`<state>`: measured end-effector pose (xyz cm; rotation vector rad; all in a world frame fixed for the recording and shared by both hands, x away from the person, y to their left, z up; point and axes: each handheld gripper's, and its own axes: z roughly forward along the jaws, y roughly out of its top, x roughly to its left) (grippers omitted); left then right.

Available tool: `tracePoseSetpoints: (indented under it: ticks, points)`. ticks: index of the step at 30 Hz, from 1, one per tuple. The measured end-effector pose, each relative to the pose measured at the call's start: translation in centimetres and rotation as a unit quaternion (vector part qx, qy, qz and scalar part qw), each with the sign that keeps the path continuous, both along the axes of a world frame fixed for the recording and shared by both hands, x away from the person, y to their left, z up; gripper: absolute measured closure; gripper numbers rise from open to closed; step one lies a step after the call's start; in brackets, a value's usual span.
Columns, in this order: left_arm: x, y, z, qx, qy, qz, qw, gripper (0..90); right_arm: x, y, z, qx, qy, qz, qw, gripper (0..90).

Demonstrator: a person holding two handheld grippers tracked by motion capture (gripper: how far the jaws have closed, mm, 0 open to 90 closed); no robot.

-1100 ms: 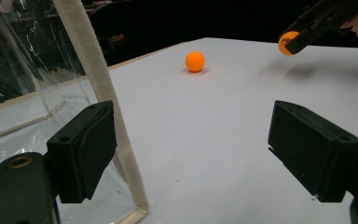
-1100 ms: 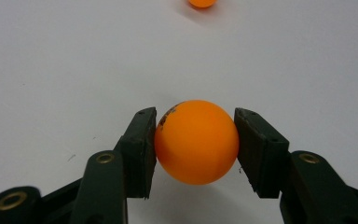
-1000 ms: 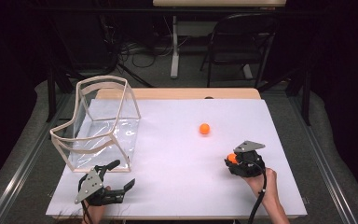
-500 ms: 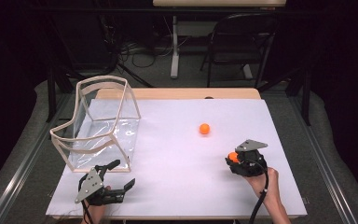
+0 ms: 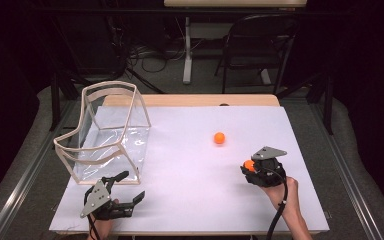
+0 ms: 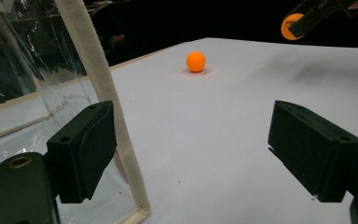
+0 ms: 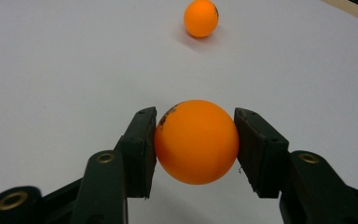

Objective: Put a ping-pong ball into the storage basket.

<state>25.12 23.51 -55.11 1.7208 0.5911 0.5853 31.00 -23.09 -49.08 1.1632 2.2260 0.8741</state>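
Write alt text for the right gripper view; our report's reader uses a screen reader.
The right tool grips an orange ball between its two black jaws, above a white table. A second orange ball lies on the table farther off.

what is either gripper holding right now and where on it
The right gripper holds an orange ball, its fingers pressed on opposite sides. The left gripper is open, holding nothing.

Left gripper [image 5: 127, 191] agape, right gripper [image 5: 246, 167] clamped
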Motion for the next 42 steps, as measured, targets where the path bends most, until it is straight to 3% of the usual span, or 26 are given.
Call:
tracePoseSetpoints:
  ticks: [42]
  points:
    - [0.0, 0.0, 0.0, -0.001, -0.001, 0.001, 1.0, 15.8, 0.8, 2.6, 3.0, 0.0, -0.031, 0.032, 0.999, 50.6]
